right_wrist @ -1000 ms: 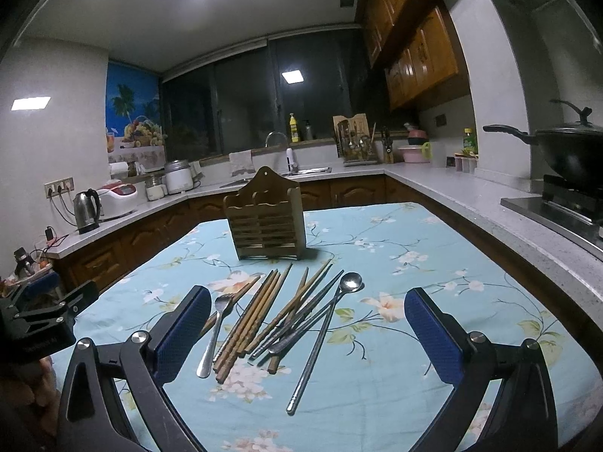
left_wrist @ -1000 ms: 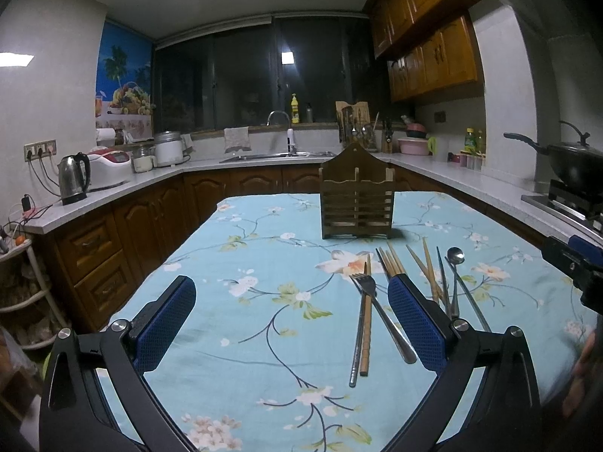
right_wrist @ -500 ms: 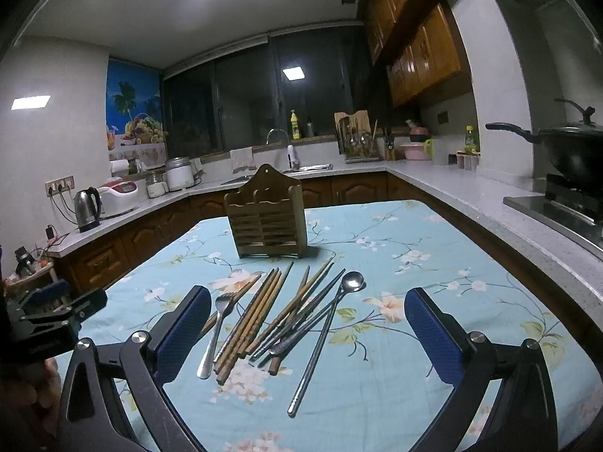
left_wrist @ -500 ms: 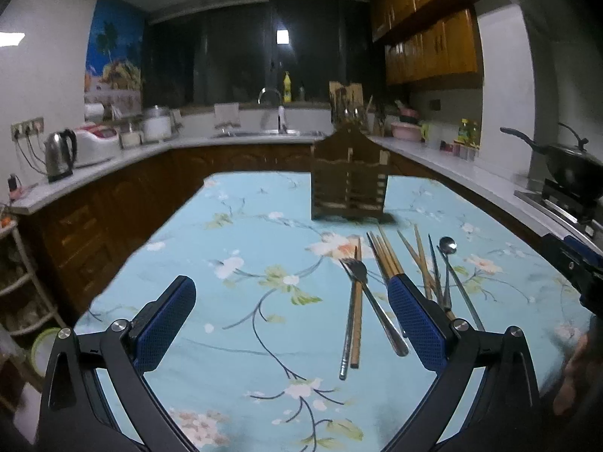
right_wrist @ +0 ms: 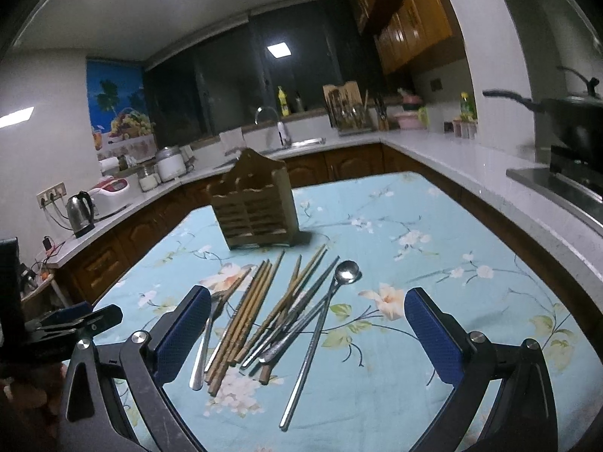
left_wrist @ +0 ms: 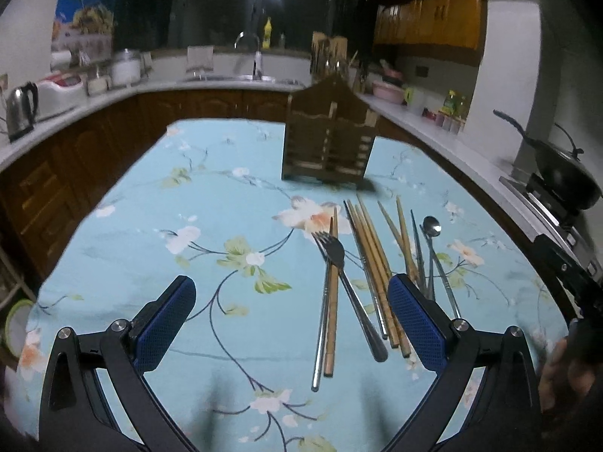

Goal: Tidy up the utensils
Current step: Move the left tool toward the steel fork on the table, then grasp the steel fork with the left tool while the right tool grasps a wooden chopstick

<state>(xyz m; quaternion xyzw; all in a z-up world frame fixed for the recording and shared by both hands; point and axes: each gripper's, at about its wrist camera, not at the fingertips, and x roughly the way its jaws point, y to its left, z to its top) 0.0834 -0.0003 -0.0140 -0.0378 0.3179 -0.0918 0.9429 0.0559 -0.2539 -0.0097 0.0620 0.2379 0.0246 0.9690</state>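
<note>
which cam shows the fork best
The left wrist view: the fork lies uncovered, tines toward the wooden holder, handle crossing a chopstick. In the right wrist view, only its handle shows clearly; the right gripper's left finger hides the tines.

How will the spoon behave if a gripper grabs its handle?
The spoon looks like polished metal, so probably stiff but slippery in the pads. Its thin handle lies flat on the tablecloth, across the chopsticks, so it may pivot or nudge them.
</note>
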